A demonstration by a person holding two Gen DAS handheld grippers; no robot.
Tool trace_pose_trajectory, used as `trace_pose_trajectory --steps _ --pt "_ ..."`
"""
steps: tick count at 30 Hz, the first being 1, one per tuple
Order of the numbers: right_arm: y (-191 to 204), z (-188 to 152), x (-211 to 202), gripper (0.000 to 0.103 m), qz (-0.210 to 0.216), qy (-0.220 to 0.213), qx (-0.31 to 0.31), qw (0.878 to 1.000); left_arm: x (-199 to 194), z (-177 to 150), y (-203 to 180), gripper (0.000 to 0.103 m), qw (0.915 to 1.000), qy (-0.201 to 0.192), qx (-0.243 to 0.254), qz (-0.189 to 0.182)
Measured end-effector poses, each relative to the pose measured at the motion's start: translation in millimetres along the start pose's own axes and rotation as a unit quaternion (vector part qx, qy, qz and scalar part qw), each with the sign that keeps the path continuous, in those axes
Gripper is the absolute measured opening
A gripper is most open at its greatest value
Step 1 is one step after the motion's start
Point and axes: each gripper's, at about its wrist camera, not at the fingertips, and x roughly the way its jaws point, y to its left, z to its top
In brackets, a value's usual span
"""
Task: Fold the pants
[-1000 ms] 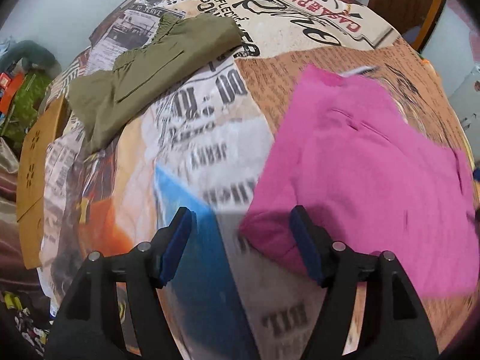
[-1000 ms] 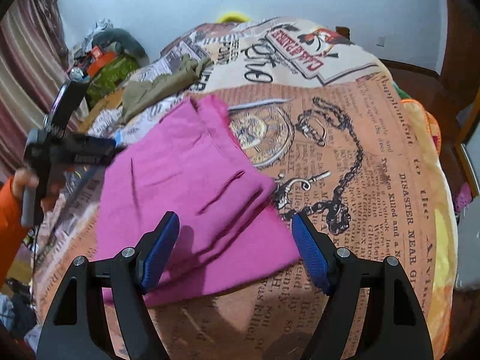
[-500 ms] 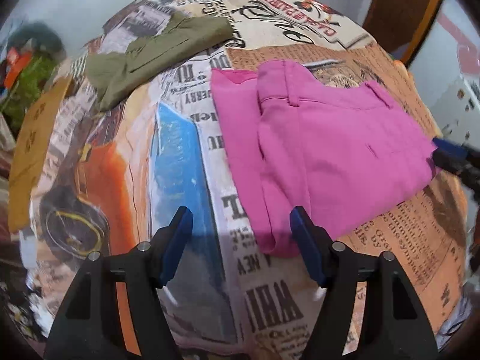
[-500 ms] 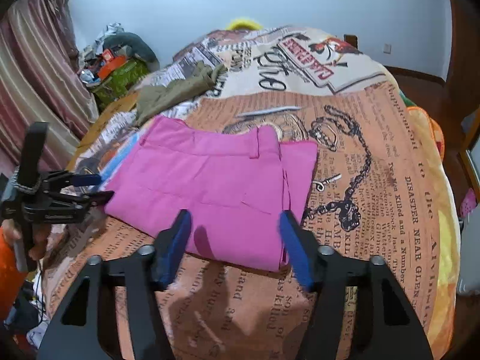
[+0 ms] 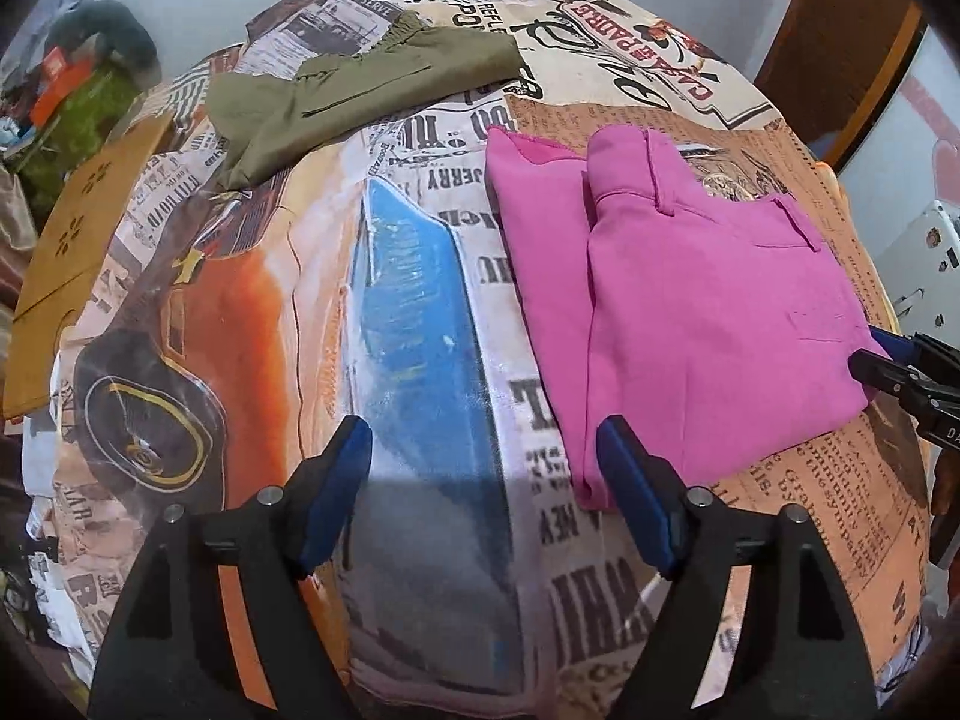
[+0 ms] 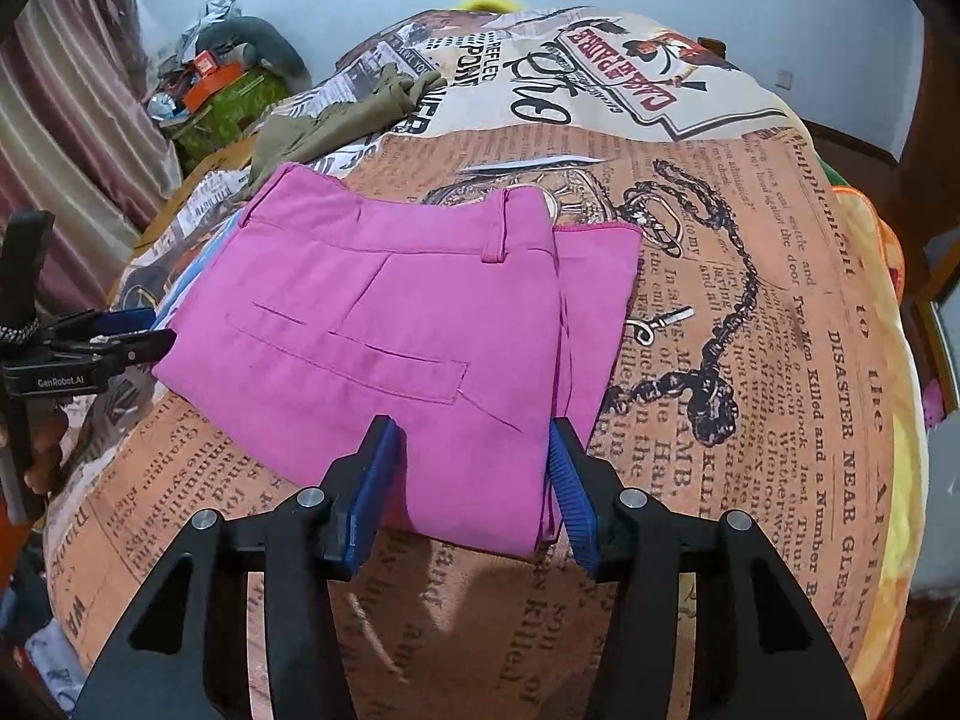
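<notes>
The pink pants (image 5: 690, 312) lie folded flat on the printed bed cover (image 5: 420, 300), waistband at the far side. My left gripper (image 5: 483, 438) hovers over the cover just left of the pants' near corner. Its jaws are opening with nothing between them. In the right wrist view the pants (image 6: 390, 324) show a back pocket facing up. My right gripper (image 6: 473, 438) stands over their near edge, its jaws narrowed but apart, and the pads do not press the cloth. The left gripper (image 6: 156, 330) shows at the pants' left corner, the right gripper (image 5: 882, 354) at their right edge.
Folded olive pants (image 5: 360, 90) lie at the far left of the bed. A cardboard sheet (image 5: 60, 276) leans at the bed's left side, with a clutter pile (image 6: 222, 78) behind. Wooden furniture (image 5: 840, 30) stands at the far right.
The pink pants went from loose and shifting to lying folded flat. My right jaws narrowed over the near edge. The left gripper pulled back to the pants' corner and its jaws widened.
</notes>
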Motion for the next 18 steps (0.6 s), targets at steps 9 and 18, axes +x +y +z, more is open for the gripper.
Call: trace_pose_trajectory --steps 9,18 --pt "-8.8 30.6 -15.2 0.047 -0.01 -0.04 0.011 0.999 -17.1 49.5 -15.9 0.077 0.9985 -0.042 0.033 -0.01" --pt "-21.8 61.9 13.8 0.047 -0.008 -0.038 0.009 0.999 15.0 92.9 -45.2 0.055 0.9956 -0.043 0.08 -0.023"
